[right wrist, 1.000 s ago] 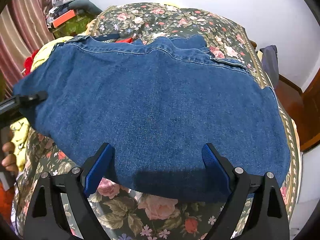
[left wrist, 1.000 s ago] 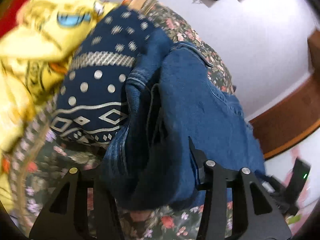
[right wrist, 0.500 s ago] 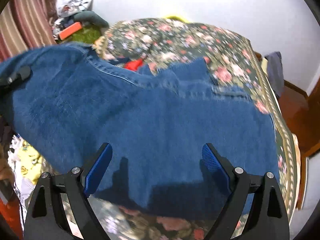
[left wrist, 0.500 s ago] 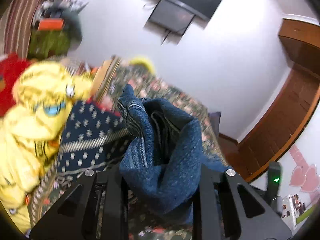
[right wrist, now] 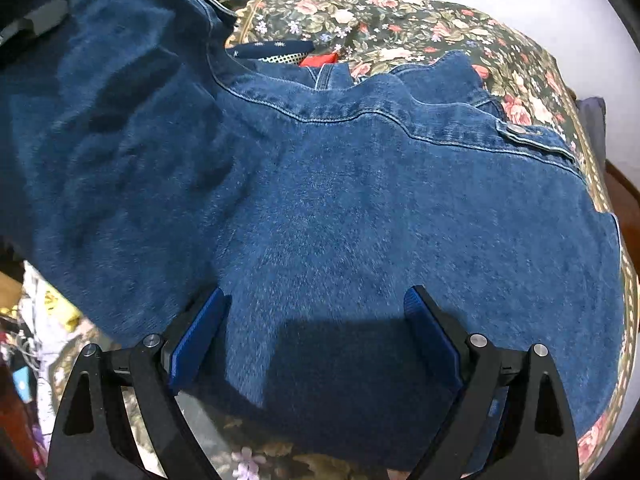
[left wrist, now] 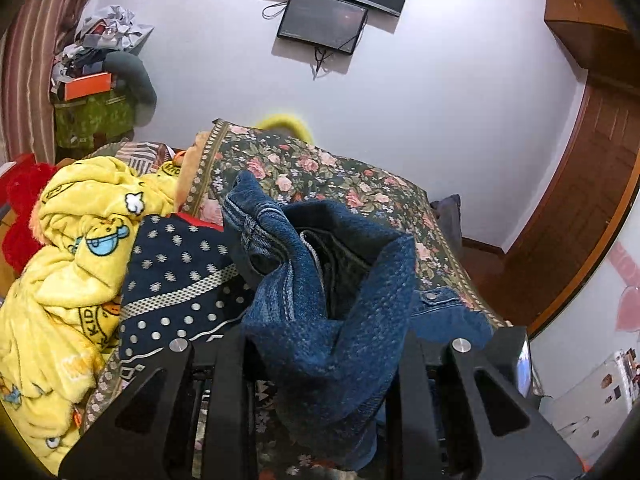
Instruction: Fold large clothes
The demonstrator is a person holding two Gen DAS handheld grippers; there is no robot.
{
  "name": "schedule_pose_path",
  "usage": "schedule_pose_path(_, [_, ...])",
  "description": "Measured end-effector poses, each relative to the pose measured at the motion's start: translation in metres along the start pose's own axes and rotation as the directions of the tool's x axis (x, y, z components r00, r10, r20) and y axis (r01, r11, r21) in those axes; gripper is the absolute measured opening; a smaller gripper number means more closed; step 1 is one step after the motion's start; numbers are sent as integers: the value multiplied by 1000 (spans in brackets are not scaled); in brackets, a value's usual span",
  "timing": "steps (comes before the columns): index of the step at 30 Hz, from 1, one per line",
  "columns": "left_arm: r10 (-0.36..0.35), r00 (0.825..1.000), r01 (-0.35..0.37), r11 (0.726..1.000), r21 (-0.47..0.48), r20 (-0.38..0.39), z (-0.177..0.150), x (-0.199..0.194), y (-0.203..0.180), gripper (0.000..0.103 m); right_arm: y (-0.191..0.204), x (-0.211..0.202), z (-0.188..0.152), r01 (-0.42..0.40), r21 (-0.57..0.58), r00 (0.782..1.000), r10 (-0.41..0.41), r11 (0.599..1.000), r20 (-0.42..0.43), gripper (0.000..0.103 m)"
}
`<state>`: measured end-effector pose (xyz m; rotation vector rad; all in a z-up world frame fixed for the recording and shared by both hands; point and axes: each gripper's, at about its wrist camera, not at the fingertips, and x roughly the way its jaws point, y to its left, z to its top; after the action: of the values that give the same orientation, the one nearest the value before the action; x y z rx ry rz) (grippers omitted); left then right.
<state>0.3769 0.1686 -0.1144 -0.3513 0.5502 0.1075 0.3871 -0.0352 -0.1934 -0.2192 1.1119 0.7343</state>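
Observation:
A large blue denim garment [right wrist: 340,208] lies spread over the floral bedspread [right wrist: 420,28]. My left gripper [left wrist: 324,344] is shut on a bunched end of the denim [left wrist: 332,292] and holds it lifted above the bed. In the right wrist view that lifted end rises at the upper left, with the left gripper [right wrist: 36,22] partly showing there. My right gripper [right wrist: 316,332] is open, its blue pads [right wrist: 196,340] straddling the near edge of the denim without closing on it.
A yellow printed blanket [left wrist: 68,272] and a navy patterned cloth [left wrist: 176,276] are piled at the left of the bed. Boxes and clutter [left wrist: 96,92] stand in the far left corner. A monitor [left wrist: 322,22] hangs on the wall. A wooden door [left wrist: 580,216] is at right.
My left gripper has lifted the denim end up off the bed and tilted upward, bringing the wall and monitor into view. The right gripper stays open at the near edge.

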Motion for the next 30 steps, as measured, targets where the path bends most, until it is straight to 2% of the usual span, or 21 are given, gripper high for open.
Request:
schedule_pose_path(4, [-28,1000,29,999,22,-13,7,8,-22,21,-19,-23,-5,-5,77,998,0,997,59,90])
schedule_pose_path(9, [-130,991,132,988,76,-33,15,27,-89,18,-63,-58,-27,44,197,991,-68,979,116,90])
schedule_pose_path(12, [-225,972,232,961,151,-64,6,39,-151,17,-93,-80,-46,112,260,981,-148,959,122,90])
schedule_pose_path(16, [-271,948,308,911,274,-165,-32,58,-218,17,-128,-102,-67,163,339,972,-210,927,108,90])
schedule_pose_path(18, [-256,930,337,880,334,-263,-63,76,-245,17,-142,-112,-82,190,379,965,-244,906,100,90])
schedule_pose_path(21, [-199,902,353,849,393,-383,-104,101,-262,17,-159,-121,-102,212,418,959,-269,884,84,90])
schedule_pose_path(23, [-157,891,351,834,427,-426,-124,110,-263,17,-166,-125,-111,221,434,958,-279,873,73,90])
schedule_pose_path(25, [-146,884,360,818,449,-444,-135,112,-264,17,-169,-129,-117,229,447,956,-286,865,64,90])
schedule_pose_path(28, [-120,887,352,800,486,-445,-140,107,-269,19,-174,-136,-126,230,466,954,-292,854,63,90])
schedule_pose_path(30, [-105,883,345,807,480,-458,-138,106,-269,21,-175,-140,-126,228,473,954,-293,851,67,90])
